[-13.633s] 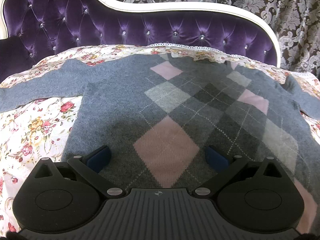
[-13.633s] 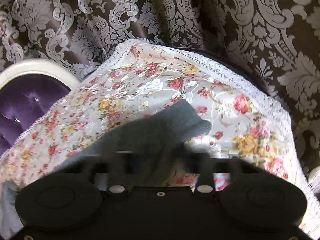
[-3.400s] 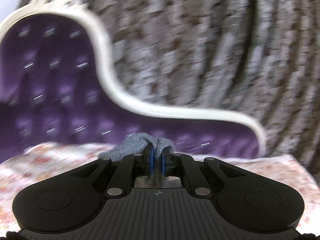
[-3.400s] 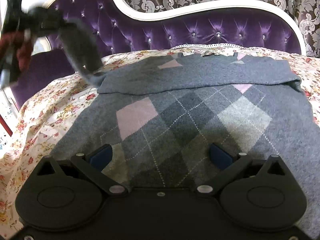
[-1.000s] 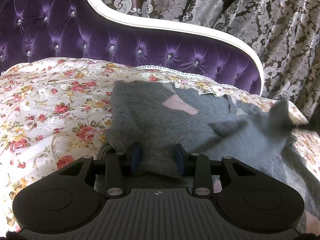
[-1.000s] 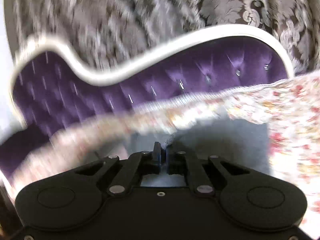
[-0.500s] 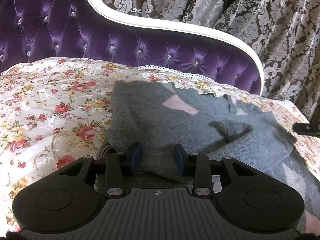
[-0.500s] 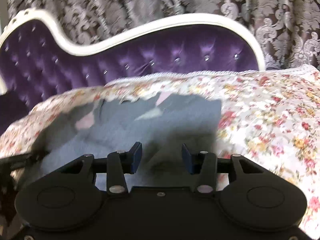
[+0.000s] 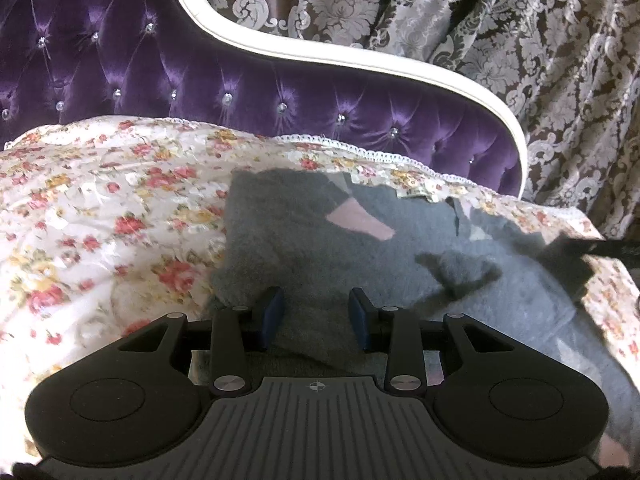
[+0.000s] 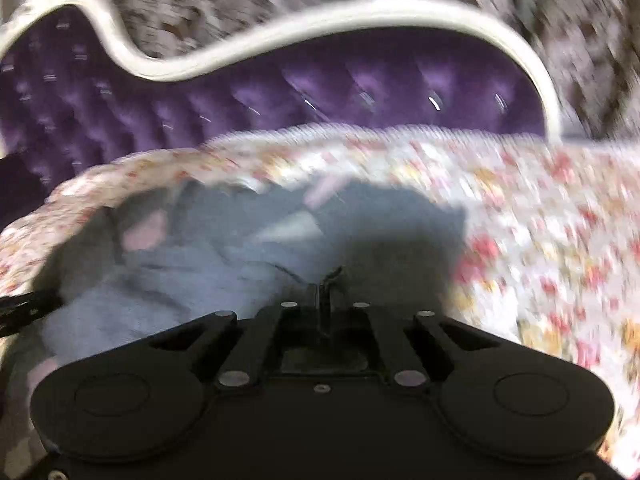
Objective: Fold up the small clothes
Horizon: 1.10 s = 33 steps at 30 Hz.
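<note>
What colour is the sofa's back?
Purple, button-tufted sofa back with a white rim; clearest in the left wrist view.

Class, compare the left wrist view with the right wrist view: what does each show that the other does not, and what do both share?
Only the left wrist view shows the left gripper with its jaws open over the sweater, and sharp detail of the curtain.

Only the right wrist view, which is blurred, shows the right gripper with its jaws closed; whether it pinches sweater fabric is unclear.

Both show the grey sweater, the floral cover and the purple headboard.
</note>
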Each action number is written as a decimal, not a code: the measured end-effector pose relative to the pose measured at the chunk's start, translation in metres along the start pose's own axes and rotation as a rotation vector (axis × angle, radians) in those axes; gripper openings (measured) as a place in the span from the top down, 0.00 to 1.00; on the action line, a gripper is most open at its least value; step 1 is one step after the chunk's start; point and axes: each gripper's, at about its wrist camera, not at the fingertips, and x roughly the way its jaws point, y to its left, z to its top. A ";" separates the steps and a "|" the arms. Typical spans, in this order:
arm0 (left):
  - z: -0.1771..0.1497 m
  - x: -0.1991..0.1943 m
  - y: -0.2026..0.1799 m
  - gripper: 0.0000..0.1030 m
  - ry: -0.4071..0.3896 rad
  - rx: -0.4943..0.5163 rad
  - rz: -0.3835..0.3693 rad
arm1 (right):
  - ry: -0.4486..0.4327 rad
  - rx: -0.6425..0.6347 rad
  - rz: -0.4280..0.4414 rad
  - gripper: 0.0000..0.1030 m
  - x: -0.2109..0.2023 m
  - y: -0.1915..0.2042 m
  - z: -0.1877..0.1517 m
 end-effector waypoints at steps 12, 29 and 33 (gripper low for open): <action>0.066 0.010 0.027 0.57 0.003 0.090 0.094 | -0.017 0.088 -0.096 0.90 -0.015 -0.029 -0.013; 0.077 0.093 -0.001 0.44 0.226 0.209 0.056 | -0.006 0.092 -0.035 0.88 -0.009 -0.021 -0.026; 0.071 0.093 -0.009 0.91 0.187 0.281 0.126 | -0.003 0.095 -0.033 0.88 -0.007 -0.023 -0.027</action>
